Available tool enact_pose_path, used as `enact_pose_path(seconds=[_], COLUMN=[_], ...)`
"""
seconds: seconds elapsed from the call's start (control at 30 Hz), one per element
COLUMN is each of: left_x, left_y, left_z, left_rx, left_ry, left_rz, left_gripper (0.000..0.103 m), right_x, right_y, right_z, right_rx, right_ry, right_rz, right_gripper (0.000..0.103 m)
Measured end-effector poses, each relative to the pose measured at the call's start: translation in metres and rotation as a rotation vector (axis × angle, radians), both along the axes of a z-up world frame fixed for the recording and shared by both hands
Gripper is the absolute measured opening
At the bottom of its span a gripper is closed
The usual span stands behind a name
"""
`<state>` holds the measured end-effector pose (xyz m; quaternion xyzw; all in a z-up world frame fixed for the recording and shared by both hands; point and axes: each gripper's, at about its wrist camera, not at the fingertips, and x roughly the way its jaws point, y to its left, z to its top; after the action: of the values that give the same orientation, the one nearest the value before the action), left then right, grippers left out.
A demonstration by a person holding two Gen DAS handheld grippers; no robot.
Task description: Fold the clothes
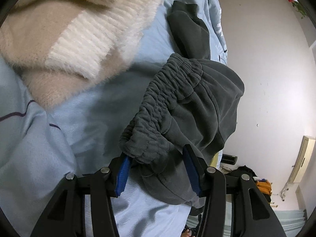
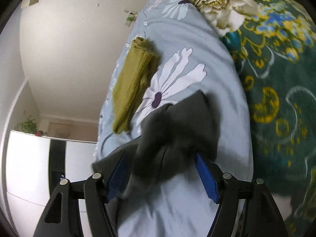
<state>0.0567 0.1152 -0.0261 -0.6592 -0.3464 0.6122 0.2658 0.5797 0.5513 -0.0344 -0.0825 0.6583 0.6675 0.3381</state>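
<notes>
Dark grey sweatpants (image 1: 183, 102) with a gathered elastic waistband lie bunched on the light blue bedsheet (image 1: 59, 138). My left gripper (image 1: 156, 164) is open, its blue pads on either side of the waistband's end. In the right wrist view another part of the grey pants (image 2: 177, 130), blurred, lies between the blue pads of my right gripper (image 2: 160, 169), which is open. Whether the pads touch the cloth I cannot tell.
A folded fluffy beige, white and yellow sweater (image 1: 65, 39) lies on the bed at the upper left. An olive-green folded garment (image 2: 134, 83) lies on the flowered sheet (image 2: 177, 75). A green floral blanket (image 2: 276, 79) is to the right. The white wall (image 1: 266, 69) is beyond the bed.
</notes>
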Motion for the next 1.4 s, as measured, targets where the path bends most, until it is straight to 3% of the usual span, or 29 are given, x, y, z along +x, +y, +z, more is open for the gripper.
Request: enact_pose_path(seconds=[0.13,0.2,0.27,0.37,0.57,0.7,0.8,0.93,1.03,1.13,1.23,1.4], left_x=[0.0,-0.001,-0.001,-0.004,-0.023,-0.038,-0.038,-0.034,-0.027,-0.021,-0.025,-0.033], left_y=[-0.001,0.001,0.004,0.01,0.011,-0.017,-0.046,-0.067,-0.083,-0.087,-0.09,-0.087], left_z=[-0.002,0.0,0.006,0.027,0.09,0.148,0.164,0.12,0.059,0.019,0.005,0.012], left_rx=[-0.023,-0.039,-0.07,-0.101,-0.09,-0.038,-0.04,-0.139,-0.161,-0.168,-0.143,-0.148], left_ry=[-0.009,-0.003,0.021,0.103,0.308,0.478,0.553,0.449,0.287,0.188,0.145,0.179], left_rz=[0.018,0.024,0.021,0.026,0.07,0.137,0.17,0.142,0.142,0.143,0.148,0.105], left_gripper=[0.04,0.036,0.032,0.027,0.024,0.023,0.023,0.023,0.023,0.023,0.023,0.026], right_x=[-0.011,-0.015,-0.018,-0.022,-0.043,-0.061,-0.074,-0.086,-0.083,-0.074,-0.079,-0.085], right_y=[0.016,0.019,0.024,0.029,0.041,0.043,0.03,0.017,0.018,0.018,0.02,0.019], right_z=[-0.005,0.0,0.005,0.013,0.078,0.122,0.134,0.097,0.053,0.019,0.005,0.014], right_rx=[-0.023,-0.02,-0.006,0.027,0.235,0.402,0.496,0.453,0.328,0.224,0.176,0.182], right_ry=[-0.031,-0.066,-0.109,-0.141,-0.193,-0.12,-0.08,-0.144,-0.19,-0.208,-0.253,-0.303], right_rz=[-0.004,0.0,0.015,0.056,0.145,0.212,0.28,0.33,0.312,0.293,0.31,0.329], right_gripper=[0.071,0.059,0.031,0.02,0.016,0.016,0.016,0.016,0.016,0.016,0.016,0.02])
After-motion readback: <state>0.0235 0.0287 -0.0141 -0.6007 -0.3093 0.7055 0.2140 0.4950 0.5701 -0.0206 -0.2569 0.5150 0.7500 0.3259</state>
